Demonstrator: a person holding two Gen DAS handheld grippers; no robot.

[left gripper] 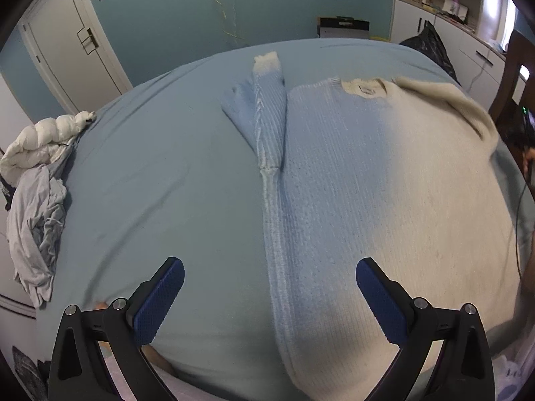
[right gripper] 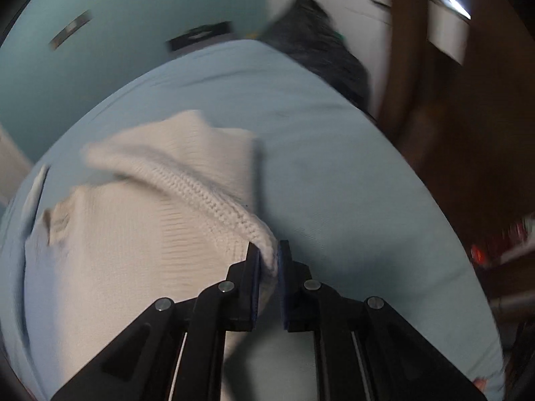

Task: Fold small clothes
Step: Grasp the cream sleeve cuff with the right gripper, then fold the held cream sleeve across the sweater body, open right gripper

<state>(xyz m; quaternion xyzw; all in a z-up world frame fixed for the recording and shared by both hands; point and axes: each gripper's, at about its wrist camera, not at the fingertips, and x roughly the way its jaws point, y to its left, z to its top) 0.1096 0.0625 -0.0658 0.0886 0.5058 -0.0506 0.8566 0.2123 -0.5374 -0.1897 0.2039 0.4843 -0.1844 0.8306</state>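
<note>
A knitted sweater (left gripper: 351,173), pale blue fading to cream, lies flat on the blue bed sheet (left gripper: 150,173). Its blue sleeve (left gripper: 267,120) is folded in along the body's left edge. The cream sleeve (left gripper: 444,100) stretches off toward the right. My left gripper (left gripper: 270,279) hangs open above the sweater's lower left edge, with nothing between its fingers. In the right wrist view my right gripper (right gripper: 269,250) is shut on the cream sleeve (right gripper: 214,197), whose ribbed edge runs up out of the pads. The view is motion-blurred.
A heap of grey and white clothes (left gripper: 36,180) lies at the bed's left edge. A dark bag (left gripper: 431,46) sits at the far right corner, with white cabinets (left gripper: 451,30) behind it. A brown wooden chair (right gripper: 444,107) stands right of the bed.
</note>
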